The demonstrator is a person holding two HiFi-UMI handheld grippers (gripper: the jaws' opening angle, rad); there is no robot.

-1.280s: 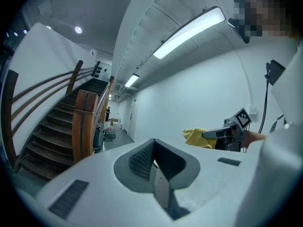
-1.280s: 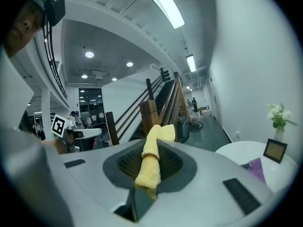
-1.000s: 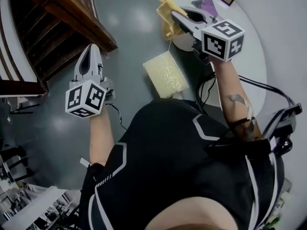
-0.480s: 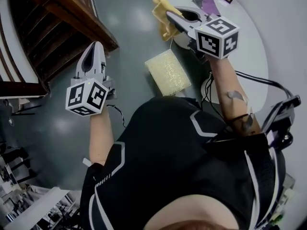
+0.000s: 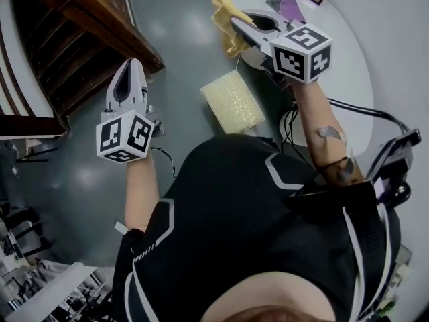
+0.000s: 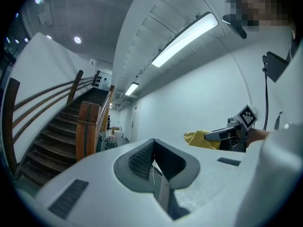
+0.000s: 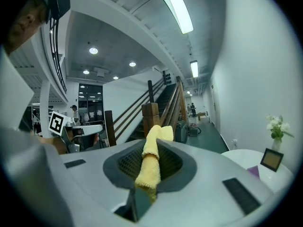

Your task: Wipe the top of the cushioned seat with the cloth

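Cloth [image 5: 225, 11] in right tool [image 5: 237, 25]; cushioned seat [image 5: 232, 102] between staircase [image 5: 84, 29] and table [image 5: 355, 69].

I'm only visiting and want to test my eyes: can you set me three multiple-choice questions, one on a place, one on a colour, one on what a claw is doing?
1. Where does the seat stand? A on a shelf; B beside the white table; C on the table.
2. What colour is the cloth? A blue; B yellow; C red.
3. The right claw is: A open and empty; B shut on the seat; C shut on the cloth.
Answers: 1 B, it shows just beside the table's edge; 2 B, plainly yellow; 3 C, the cloth is pinched between its jaws.
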